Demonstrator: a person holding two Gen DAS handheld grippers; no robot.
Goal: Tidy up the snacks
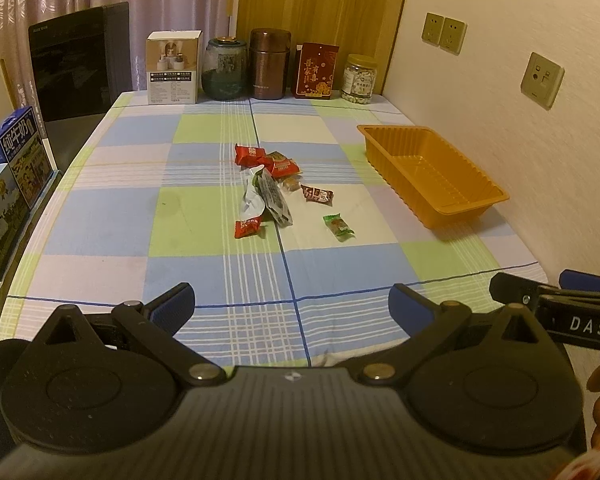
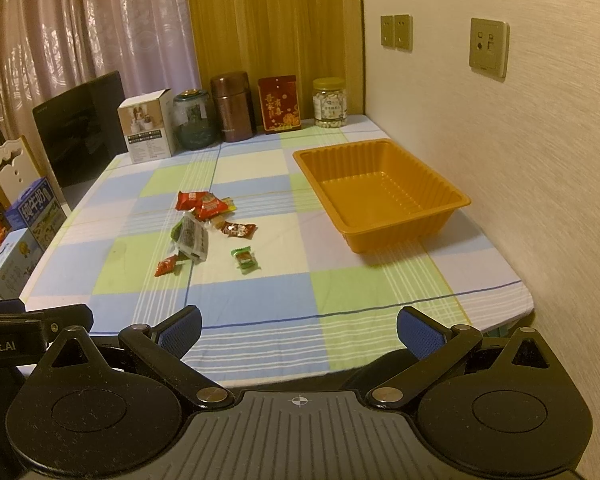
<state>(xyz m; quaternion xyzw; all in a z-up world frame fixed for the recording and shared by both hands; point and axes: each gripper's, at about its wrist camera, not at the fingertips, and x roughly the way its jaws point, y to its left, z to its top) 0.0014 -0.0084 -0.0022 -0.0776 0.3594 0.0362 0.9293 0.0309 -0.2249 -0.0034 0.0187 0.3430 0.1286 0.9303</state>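
Everything here is placed against the orange ribbed plastic tray [image 2: 384, 200], which sits toward the right edge of the checked blue, green and white cloth-covered tabletop [image 2: 260, 300], close to the wall.

Far left of the tray, off the tabletop's edge, stand the blue and white milk cartons [image 1: 14, 148]. Behind the tray and to its left, a row lines the back edge: a white printed cardboard box [image 1: 174, 67], a dark green glass jar [image 1: 225, 69], a brown metal flask [image 1: 269, 63], a red printed tin [image 1: 315, 71] and, nearest the tray's far corner, a clear plastic jar of pale snacks [image 1: 360, 78].

Left of the tray, well apart from it, lies the loose heap of wrapped snacks: two red packets [image 2: 200, 203] at the back, a silver and black foil pouch [image 2: 190, 238] in the middle, a small red candy [image 2: 167, 266] in front, a dark brown candy [image 2: 238, 230] on the tray side, and a green-wrapped candy [image 2: 244, 260] lying alone, the nearest to the tray. The heap may hide smaller sweets; the view is too coarse to tell.

The tray holds nothing.

Left gripper [image 1: 292, 306] hovers over the near tabletop, jaws spread wide, nothing between them. Right gripper [image 2: 298, 330], nearer the tray's side, likewise has jaws spread apart and bare.
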